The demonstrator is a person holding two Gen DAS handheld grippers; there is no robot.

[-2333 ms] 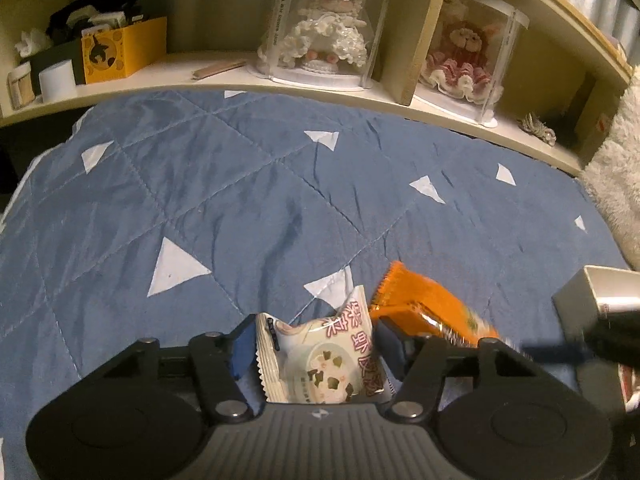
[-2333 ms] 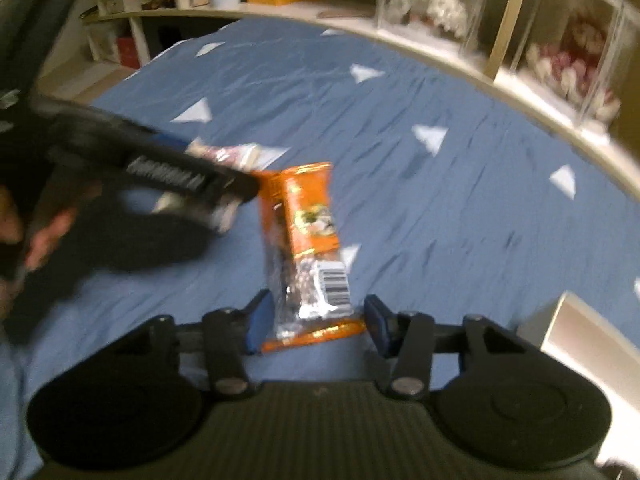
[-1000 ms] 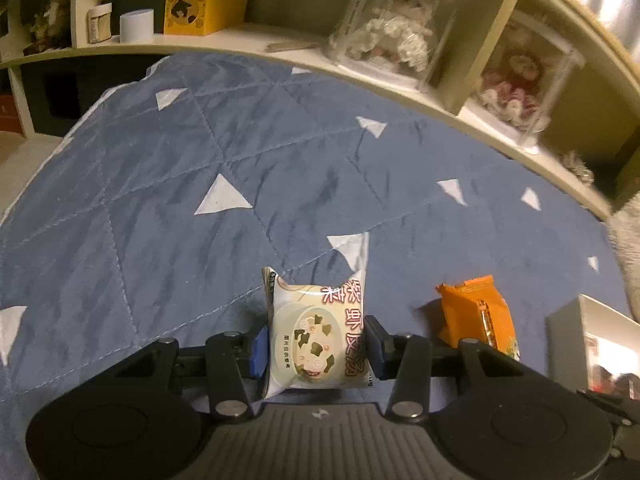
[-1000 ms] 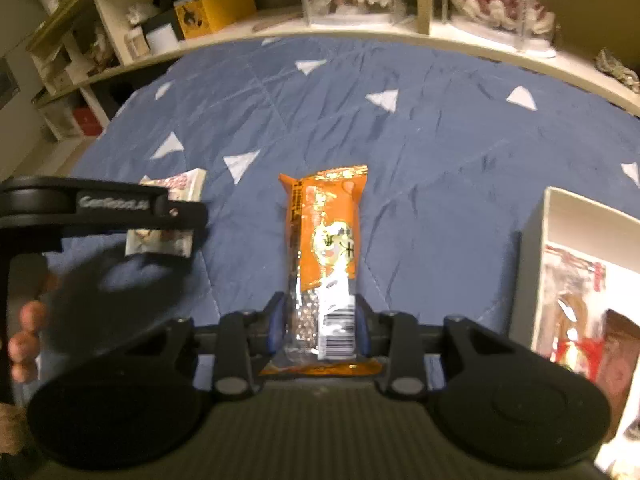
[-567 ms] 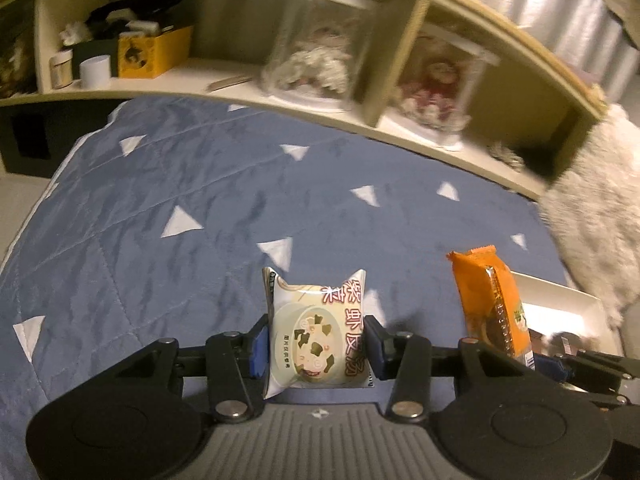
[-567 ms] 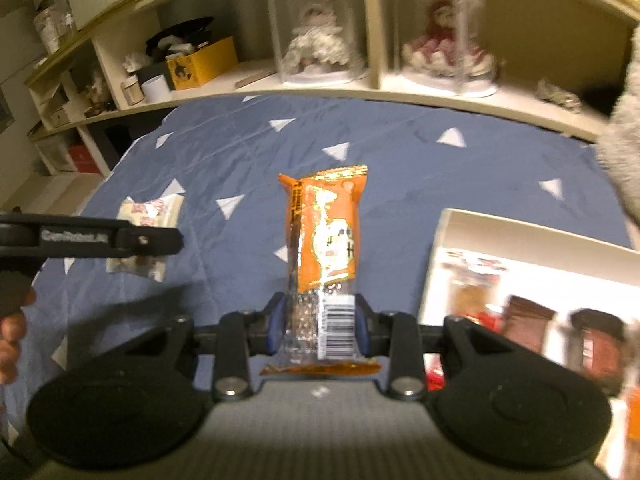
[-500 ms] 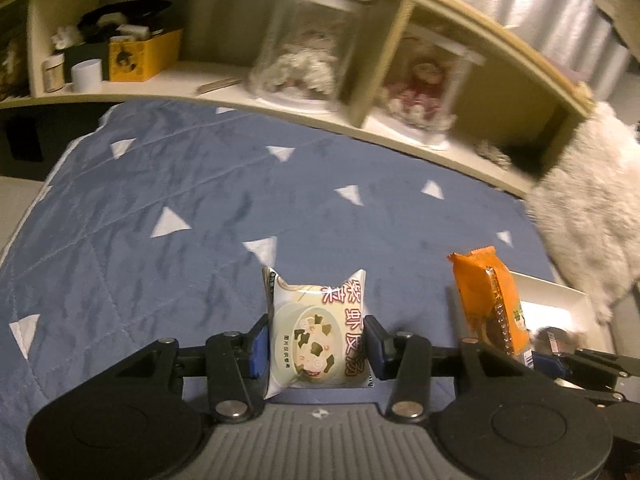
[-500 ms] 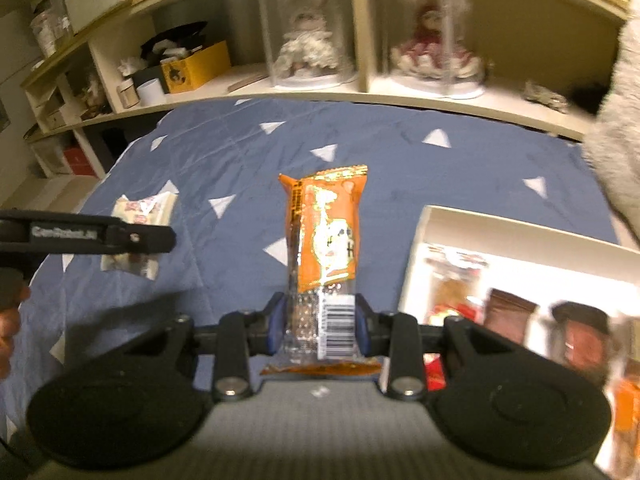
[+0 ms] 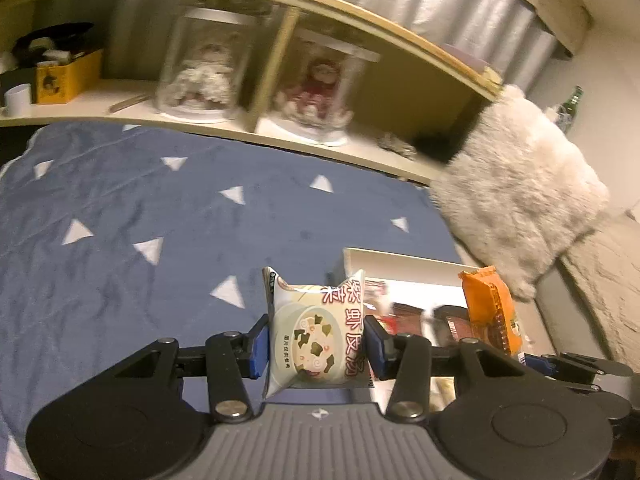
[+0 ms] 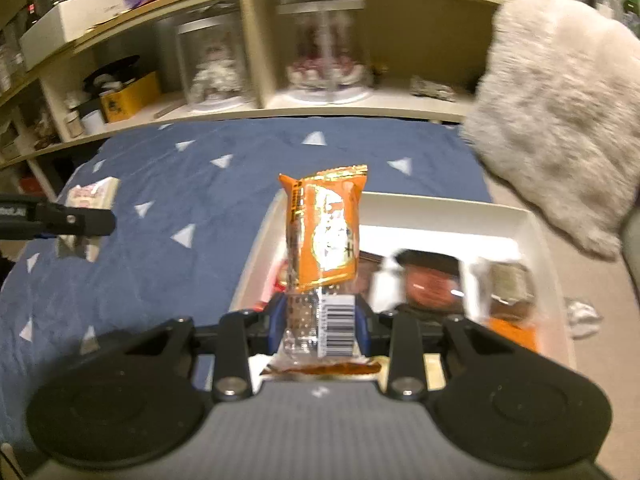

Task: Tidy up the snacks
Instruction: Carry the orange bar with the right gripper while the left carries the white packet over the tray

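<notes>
Two grippers are in view, each clamped on one snack. The left gripper pinches a pale soup packet between its blue pads, held above the blue quilt near the left edge of the white box. The right gripper squeezes the clear barcode end of an orange packet, which stands upright over the box. Inside the box lie several wrapped snacks, perhaps four or five; blur keeps the count uncertain. Half a second ago both packets hung over the quilt with the box off to the right; both grippers have since swung rightward, so the orange packet now sits over the box interior and the soup packet near its rim. The quilt is blue with white triangles and covers a bed. Behind it runs a cream shelf holding two dolls under clear covers, a yellow box and a white cup. A fluffy white cushion lies to the right.
</notes>
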